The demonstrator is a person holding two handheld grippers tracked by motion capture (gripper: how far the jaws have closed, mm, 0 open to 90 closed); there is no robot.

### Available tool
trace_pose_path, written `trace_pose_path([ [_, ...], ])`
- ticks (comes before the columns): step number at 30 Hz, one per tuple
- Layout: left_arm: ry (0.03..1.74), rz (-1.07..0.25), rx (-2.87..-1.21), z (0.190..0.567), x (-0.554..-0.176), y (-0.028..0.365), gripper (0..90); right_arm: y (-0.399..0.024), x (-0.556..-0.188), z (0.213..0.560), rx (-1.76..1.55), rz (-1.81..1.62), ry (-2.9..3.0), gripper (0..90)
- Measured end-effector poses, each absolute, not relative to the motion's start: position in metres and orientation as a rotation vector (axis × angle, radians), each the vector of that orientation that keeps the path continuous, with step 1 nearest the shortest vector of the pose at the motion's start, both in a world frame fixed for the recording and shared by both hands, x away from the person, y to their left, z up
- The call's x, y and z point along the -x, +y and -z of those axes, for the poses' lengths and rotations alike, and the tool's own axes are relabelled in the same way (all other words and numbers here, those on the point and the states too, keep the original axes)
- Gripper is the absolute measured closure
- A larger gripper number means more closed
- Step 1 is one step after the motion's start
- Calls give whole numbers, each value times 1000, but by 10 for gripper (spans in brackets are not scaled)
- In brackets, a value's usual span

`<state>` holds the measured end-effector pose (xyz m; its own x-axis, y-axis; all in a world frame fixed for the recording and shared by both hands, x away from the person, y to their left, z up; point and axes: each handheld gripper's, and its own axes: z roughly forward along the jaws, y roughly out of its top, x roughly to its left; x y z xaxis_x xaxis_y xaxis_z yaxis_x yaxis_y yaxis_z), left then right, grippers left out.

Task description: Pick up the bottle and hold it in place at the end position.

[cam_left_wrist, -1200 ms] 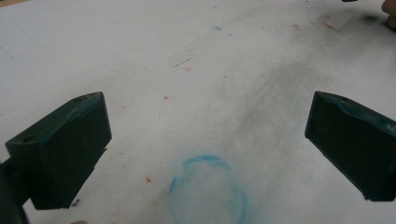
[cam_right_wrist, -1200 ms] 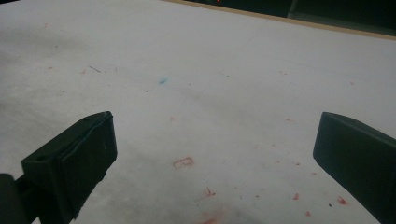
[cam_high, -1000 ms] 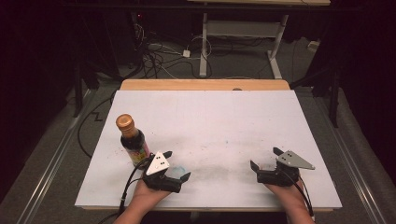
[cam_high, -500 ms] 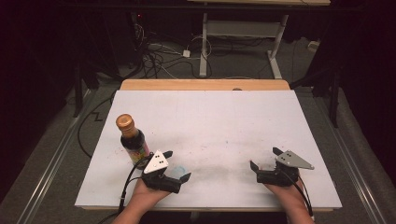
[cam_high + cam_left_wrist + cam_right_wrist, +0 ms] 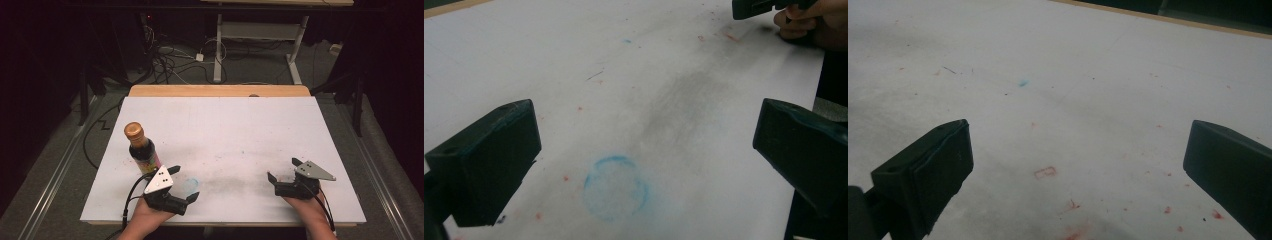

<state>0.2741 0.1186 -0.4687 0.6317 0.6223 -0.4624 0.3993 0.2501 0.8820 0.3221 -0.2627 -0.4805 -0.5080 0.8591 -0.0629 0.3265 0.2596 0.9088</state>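
At far left on the white table (image 5: 225,125): a dark sauce bottle (image 5: 141,150), upright, gold-brown cap, coloured label, near the left edge and toward the near side. Just right of and nearer than the bottle: left gripper (image 5: 186,184), resting low on the near edge in a hand (image 5: 150,216), grey three-cornered plate on top, jaws spread wide, nothing between them, cable trailing off the near edge. Between those jaws on the table surface: a faint blue ring stain (image 5: 615,187), with a grey smudge (image 5: 689,100) just beyond it and small red flecks around. Well to the right, also at the near edge: right gripper (image 5: 283,169), held in the other hand (image 5: 310,210), jaws likewise wide apart and empty, above bare tabletop with a small red rectangle mark (image 5: 1045,172). Along the far edge: a strip of bare wood (image 5: 220,90).
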Motion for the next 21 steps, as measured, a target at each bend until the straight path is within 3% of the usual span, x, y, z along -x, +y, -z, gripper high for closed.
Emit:
trace_pose_path([
  [21, 1089, -283, -1271, 474, -249, 201, 0, -262, -322, 481, -1075, -1213, 1965, 4],
])
